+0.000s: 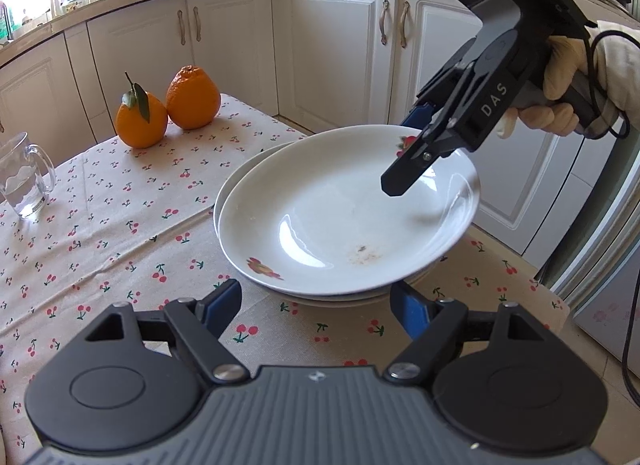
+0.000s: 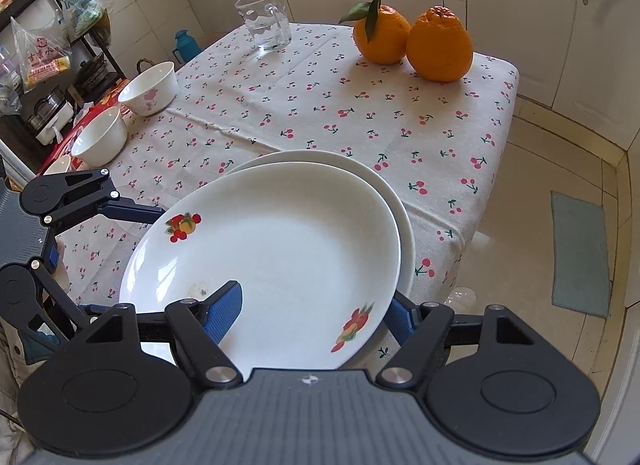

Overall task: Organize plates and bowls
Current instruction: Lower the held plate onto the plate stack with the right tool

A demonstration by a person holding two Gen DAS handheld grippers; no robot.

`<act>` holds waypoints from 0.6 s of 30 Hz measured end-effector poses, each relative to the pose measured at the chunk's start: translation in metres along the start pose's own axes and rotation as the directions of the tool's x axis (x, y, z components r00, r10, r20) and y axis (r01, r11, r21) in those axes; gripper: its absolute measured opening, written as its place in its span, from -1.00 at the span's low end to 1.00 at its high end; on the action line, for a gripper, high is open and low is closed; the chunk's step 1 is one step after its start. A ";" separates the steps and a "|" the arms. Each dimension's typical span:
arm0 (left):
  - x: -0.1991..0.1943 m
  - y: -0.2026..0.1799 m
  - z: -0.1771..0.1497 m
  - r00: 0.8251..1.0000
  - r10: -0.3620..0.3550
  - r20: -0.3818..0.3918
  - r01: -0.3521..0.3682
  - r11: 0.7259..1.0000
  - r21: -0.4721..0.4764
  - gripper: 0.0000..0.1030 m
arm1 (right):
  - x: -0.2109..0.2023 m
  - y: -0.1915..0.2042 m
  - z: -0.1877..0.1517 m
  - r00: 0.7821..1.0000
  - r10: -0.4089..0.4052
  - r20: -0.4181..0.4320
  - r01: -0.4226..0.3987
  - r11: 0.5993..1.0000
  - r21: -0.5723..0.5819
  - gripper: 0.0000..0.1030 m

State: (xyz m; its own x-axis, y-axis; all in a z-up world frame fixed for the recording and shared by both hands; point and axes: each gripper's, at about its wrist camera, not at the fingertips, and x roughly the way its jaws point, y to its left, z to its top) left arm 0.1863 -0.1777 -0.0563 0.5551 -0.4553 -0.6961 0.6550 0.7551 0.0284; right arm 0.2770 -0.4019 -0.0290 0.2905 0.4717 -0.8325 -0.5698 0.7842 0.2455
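Note:
A white plate with fruit prints lies tilted on top of a second white plate on the cherry-print tablecloth. My right gripper stands wide open astride the top plate's far rim, one finger over it, one under. In the right wrist view the top plate lies between the spread fingers of my right gripper, above the lower plate. My left gripper is open and empty at the plates' near edge; it also shows in the right wrist view.
Two oranges and a glass mug stand further back on the table. Two white bowls stand at the table's far side in the right wrist view. White cabinets and tiled floor surround the table.

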 end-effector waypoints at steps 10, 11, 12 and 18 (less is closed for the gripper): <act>-0.003 -0.001 -0.003 1.000 -0.010 0.008 0.010 1.000 0.000 0.58 | -0.006 0.008 -0.005 0.999 -0.042 -0.016 0.042 0.999 -0.005 0.55; -0.004 -0.001 -0.004 1.000 -0.010 0.008 0.010 1.000 0.002 0.58 | -0.006 0.009 -0.006 0.999 -0.044 -0.017 0.043 0.999 -0.005 0.55; -0.005 -0.002 -0.004 1.000 -0.011 0.008 0.011 1.000 0.004 0.58 | -0.007 0.009 -0.006 0.999 -0.046 -0.018 0.046 0.999 -0.003 0.55; -0.011 -0.006 -0.009 1.000 -0.017 0.003 0.017 1.000 0.025 0.58 | -0.007 0.013 -0.009 0.997 -0.067 -0.023 0.067 0.998 -0.006 0.55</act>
State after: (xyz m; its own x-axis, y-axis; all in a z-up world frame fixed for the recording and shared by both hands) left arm 0.1715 -0.1724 -0.0553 0.5454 -0.4693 -0.6945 0.6768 0.7354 0.0345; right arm 0.2605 -0.3984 -0.0239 0.3100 0.4086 -0.8584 -0.5537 0.8116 0.1863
